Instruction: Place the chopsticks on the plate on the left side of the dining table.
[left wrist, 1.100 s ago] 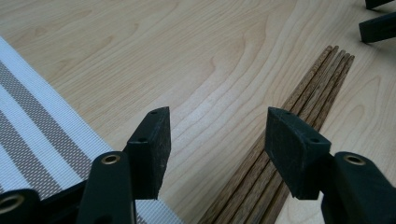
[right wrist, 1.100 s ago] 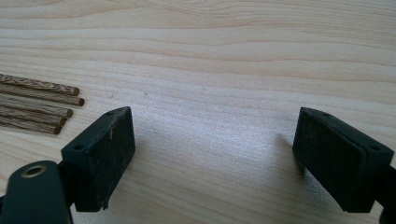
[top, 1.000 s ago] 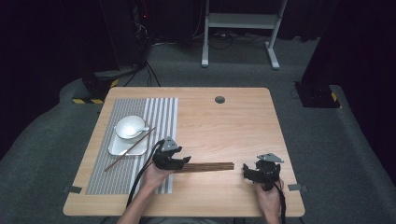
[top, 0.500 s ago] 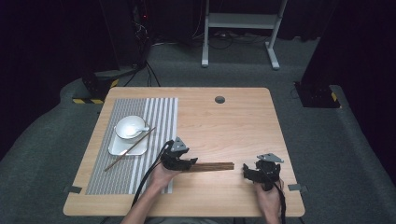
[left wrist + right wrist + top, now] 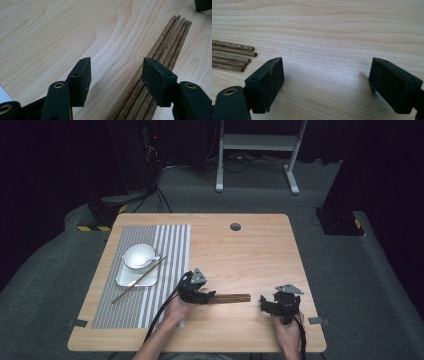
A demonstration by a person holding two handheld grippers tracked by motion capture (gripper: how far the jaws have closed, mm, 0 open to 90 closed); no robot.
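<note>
A bundle of several dark wooden chopsticks [image 5: 234, 297] lies flat near the table's front edge. My left gripper [image 5: 211, 296] is at the bundle's left end, low over the wood and open. In the left gripper view the chopsticks [image 5: 170, 37] run from the bottom middle to the upper right, passing under the right-hand jaw of the left gripper [image 5: 116, 70], with bare wood in most of the gap. My right gripper [image 5: 263, 303] rests open just past the bundle's right end. In the right gripper view the chopsticks' tips [image 5: 234, 56] lie left of the right gripper [image 5: 327, 67], which has nothing between its jaws.
A striped grey placemat [image 5: 170, 245] covers the table's left part. On it stands a white plate [image 5: 150, 277] carrying a white bowl [image 5: 135, 256] with a spoon [image 5: 152, 259], and one chopstick [image 5: 131, 287] leans across the plate. A round cable hole [image 5: 235, 226] sits near the far edge.
My left gripper has slid to the right, off the placemat's edge and up to the left end of the chopstick bundle. The right gripper has stayed put.
</note>
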